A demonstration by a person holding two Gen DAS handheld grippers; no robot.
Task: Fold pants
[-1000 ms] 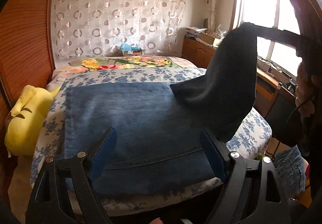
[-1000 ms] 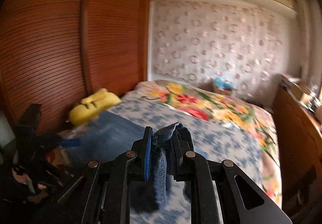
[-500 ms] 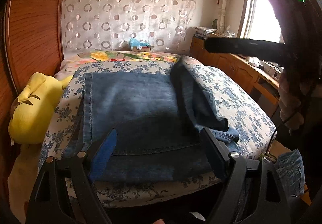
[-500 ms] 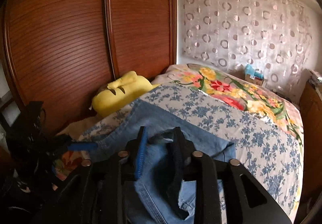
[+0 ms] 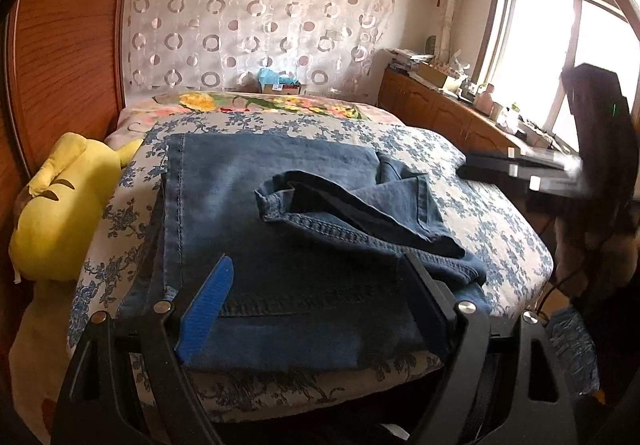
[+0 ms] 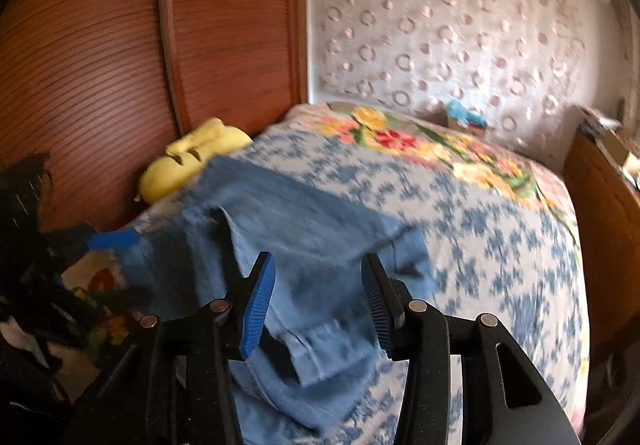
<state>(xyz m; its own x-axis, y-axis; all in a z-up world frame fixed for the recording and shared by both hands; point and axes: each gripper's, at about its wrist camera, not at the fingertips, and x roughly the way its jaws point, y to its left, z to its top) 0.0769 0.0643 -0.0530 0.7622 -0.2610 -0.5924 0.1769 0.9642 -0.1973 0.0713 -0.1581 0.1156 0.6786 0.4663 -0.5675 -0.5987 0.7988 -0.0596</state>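
Denim pants [image 5: 288,229] lying on the bed [image 5: 472,205] near its foot edge, mostly flat, with the leg end dropped loosely on top in a rumpled, half-turned heap rather than a clean fold. Left gripper [image 5: 316,305] spread wide and empty, hovering low over the near edge of the denim. Right gripper [image 6: 316,301] also spread wide, holding nothing, above the loose cloth; that view blurred, so finer creases unclear. Likely trouble from here: pressing or folding again over the bunched hem [image 5: 280,201] would lock in a lumpy, crooked stack; pinching only the top layer would drag it askew off the layers beneath; pulling toward the foot edge could slide the whole garment off the bed, since it lies close to that edge. Yellow plush toy [image 5: 60,213] just beside the left side of the pants, easy to snag with a wide sweep. No brand, label or readable writing visible on the pants or elsewhere; box [image 5: 280,87] at the headboard too small to read.
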